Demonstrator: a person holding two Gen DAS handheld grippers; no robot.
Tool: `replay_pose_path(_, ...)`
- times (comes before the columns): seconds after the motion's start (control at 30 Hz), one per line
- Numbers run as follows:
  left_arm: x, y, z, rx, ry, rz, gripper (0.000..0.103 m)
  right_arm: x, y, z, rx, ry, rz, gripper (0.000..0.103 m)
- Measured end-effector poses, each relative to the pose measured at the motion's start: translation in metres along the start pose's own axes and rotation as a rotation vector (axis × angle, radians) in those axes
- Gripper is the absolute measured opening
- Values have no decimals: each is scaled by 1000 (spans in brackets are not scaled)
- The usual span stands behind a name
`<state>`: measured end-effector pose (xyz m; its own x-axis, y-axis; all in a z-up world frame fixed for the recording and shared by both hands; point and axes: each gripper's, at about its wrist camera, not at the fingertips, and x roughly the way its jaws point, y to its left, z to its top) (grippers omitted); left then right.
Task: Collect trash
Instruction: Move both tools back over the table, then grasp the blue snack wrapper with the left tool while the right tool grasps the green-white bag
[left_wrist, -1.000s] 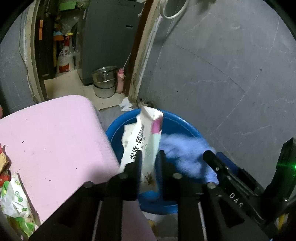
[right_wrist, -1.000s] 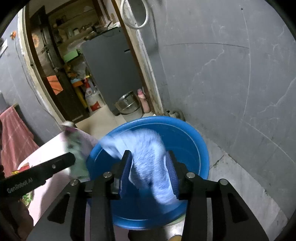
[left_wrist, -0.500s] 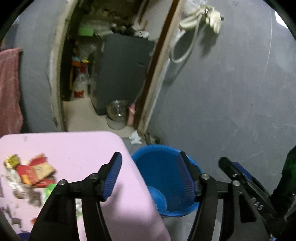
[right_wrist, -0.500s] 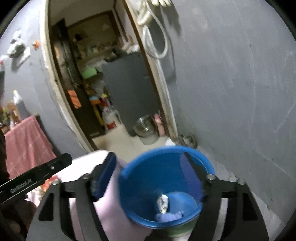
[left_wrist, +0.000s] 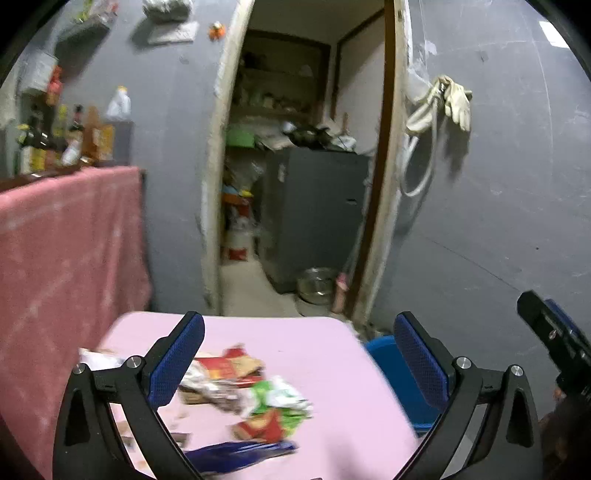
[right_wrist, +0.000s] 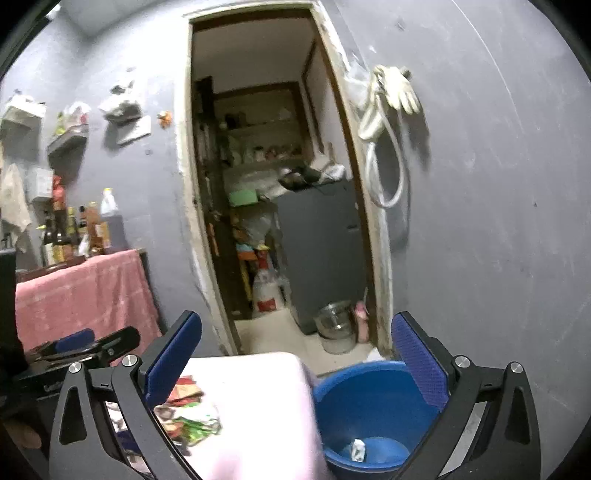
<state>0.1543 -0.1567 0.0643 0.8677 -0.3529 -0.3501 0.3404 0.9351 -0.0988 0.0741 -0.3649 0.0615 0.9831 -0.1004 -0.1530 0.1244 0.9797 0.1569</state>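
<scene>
Left gripper (left_wrist: 299, 363) w/ jaws just opened wide, nothing btwn them; right gripper (right_wrist: 295, 363) likewise spread & empty; crumpled red/green snack wrappers (left_wrist: 255, 391) lie on pink tabletop (left_wrist: 332, 354), just left of round blue plastic tub (right_wrist: 369, 391); prob. light, crinkly, slippery; pinch a raised fold, not flat film.

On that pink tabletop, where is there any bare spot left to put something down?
The pink tabletop is bare along its far edge toward the doorway and down its right side beside the blue tub. The near-left part is crowded with wrappers.
</scene>
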Motion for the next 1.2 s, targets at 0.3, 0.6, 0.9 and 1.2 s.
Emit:
replay_pose_path(0.3,-55,48,-20,-20,-50,125,101,-16,43,-10,-18,-21,68,103)
replay_pose_path(0.6,-66,98,-59,-89,12,231,101,-5,73,-40,-62,43,127,103)
replay_pose_path(0.9,-46,122,-86,-124,125,201,101,33,86,-74,-76,180,169,103)
replay_pose_path(1.2,-13,106,-109,-74,223,74,100,75,81,-100,-87,338,196,85)
